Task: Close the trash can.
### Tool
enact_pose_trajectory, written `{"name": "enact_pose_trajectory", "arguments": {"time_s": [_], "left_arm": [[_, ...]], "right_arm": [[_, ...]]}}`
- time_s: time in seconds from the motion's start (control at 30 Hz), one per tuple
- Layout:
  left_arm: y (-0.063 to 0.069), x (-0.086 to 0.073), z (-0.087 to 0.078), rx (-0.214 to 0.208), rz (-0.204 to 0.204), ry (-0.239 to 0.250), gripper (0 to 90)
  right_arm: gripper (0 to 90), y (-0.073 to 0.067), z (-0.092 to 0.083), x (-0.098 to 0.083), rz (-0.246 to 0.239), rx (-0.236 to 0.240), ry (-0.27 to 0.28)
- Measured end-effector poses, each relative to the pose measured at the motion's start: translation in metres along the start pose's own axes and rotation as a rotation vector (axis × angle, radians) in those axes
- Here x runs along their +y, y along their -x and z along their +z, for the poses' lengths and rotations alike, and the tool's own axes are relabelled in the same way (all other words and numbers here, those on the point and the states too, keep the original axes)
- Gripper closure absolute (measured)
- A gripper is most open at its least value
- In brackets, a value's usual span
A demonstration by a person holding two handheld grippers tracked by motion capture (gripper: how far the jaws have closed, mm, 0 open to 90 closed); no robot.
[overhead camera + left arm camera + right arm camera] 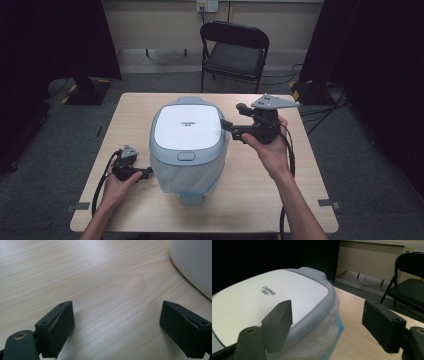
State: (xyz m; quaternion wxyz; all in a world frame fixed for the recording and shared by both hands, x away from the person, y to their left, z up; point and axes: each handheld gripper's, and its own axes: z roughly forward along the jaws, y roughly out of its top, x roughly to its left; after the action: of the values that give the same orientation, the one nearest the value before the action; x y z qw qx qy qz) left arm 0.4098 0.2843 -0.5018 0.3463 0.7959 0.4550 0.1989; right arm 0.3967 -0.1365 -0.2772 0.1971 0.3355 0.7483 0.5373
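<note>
While both sets of fingers gape empty, the right gripper (327, 325) straddles the bin's lid (267, 300) rim; the left gripper (117, 327) flanks bare desk (100, 277).

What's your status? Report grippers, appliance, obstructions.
Left gripper open, low beside white appliance. Right gripper open at its lid edge. Nothing gripped. Table unobstructed.

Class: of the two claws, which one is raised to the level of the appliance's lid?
The right claw, held beside the white appliance's lid; the left claw sits low by its base.

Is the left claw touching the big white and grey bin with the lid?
Apart. In the left gripper view, the open left gripper has bare wooden table between its jaws and the white bin.
</note>
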Motion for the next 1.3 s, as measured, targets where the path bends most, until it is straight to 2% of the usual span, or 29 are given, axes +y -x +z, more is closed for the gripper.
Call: {"name": "enact_pose_trajectory", "arguments": {"time_s": [0.07, 0.13, 0.3, 0.57, 0.87, 1.0, 1.17, 1.3], "left_arm": [[0.001, -0.001, 0.000, 0.002, -0.006, 0.004, 12.2], [0.001, -0.001, -0.001, -0.001, -0.005, 0.004, 12.3], [0.001, -0.002, -0.001, -0.004, -0.004, 0.006, 12.2], [0.001, -0.002, -0.001, 0.000, -0.001, 0.007, 12.2], [0.000, -0.002, -0.001, -0.003, -0.001, 0.005, 12.3], [0.000, -0.002, -0.002, -0.010, 0.005, 0.005, 12.5], [-0.001, -0.002, -0.003, -0.014, 0.012, 0.002, 12.6], [-0.001, -0.003, -0.003, -0.014, 0.010, 0.006, 12.6]], "right_arm": [[22.2, 0.007, -0.006, -0.002, 0.005, -0.028, 0.000], [16.5, 0.015, -0.011, -0.007, 0.032, -0.053, 0.002], [14.7, 0.035, -0.023, -0.022, 0.097, -0.117, -0.013], [14.7, 0.055, -0.029, -0.055, 0.143, -0.167, -0.069], [16.8, 0.071, -0.033, -0.094, 0.182, -0.236, -0.135], [16.8, 0.078, -0.034, -0.110, 0.198, -0.255, -0.168], [18.8, 0.084, -0.035, -0.132, 0.234, -0.279, -0.181], [18.8, 0.088, -0.031, -0.153, 0.243, -0.293, -0.222]]}}
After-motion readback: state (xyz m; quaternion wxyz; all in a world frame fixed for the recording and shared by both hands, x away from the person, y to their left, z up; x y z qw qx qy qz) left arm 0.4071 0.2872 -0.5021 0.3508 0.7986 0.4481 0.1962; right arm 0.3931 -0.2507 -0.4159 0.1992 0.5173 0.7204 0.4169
